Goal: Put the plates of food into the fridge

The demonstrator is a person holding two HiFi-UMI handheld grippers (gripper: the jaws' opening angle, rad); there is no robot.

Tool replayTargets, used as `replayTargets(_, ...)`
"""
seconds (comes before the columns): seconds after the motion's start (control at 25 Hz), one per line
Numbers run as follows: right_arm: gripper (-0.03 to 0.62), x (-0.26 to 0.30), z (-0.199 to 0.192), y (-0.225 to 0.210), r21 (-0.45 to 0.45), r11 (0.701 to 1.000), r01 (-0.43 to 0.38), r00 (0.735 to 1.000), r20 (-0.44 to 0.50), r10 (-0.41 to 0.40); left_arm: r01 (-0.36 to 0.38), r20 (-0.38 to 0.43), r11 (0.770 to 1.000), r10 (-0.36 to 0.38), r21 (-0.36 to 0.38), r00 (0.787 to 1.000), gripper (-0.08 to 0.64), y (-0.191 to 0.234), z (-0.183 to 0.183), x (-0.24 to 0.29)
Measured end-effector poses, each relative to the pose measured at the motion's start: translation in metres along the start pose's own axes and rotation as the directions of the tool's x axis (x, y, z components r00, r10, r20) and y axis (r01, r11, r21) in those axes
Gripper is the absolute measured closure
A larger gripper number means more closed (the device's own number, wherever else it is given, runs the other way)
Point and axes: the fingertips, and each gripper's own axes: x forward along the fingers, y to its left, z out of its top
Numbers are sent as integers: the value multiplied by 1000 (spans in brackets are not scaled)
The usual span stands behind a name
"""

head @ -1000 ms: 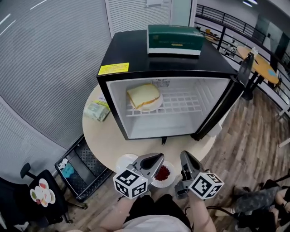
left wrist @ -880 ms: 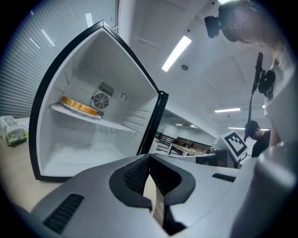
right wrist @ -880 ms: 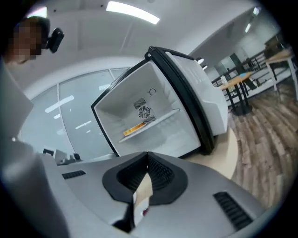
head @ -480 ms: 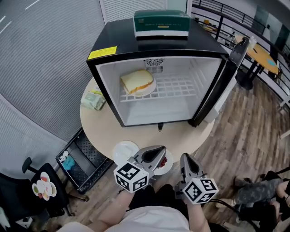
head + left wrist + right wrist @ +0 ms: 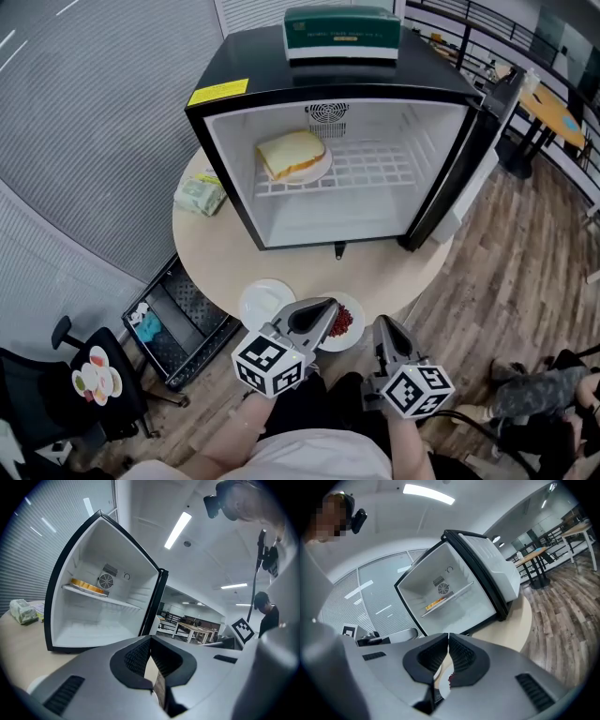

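On the round table [image 5: 375,277], a plate [image 5: 345,323] of red food is set at the near edge, before the open fridge [image 5: 328,84]. The left gripper [image 5: 328,307] and right gripper [image 5: 382,322] are closed, with nothing held. One should be opened and the rim pinched level.

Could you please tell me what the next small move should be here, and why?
Probably open the right gripper and ease its jaws onto the rim of the plate of red food. That gripper is shut and empty, the fridge stands open with a sandwich already shelved, and this plate sits on the table.
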Motion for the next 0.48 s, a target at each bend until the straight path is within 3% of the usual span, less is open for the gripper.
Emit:
replayTargets(0.32, 580, -7, -30, -14, 99, 993, 57, 998, -35, -54, 23, -48, 1000, -23, -3, 999, 557, 1, -17, -9)
replayTargets(0.48, 485, -6, -46, -19, 159, 984, 76, 996, -49, -69, 43, -74, 999, -43, -3, 996, 555, 6, -26, -10)
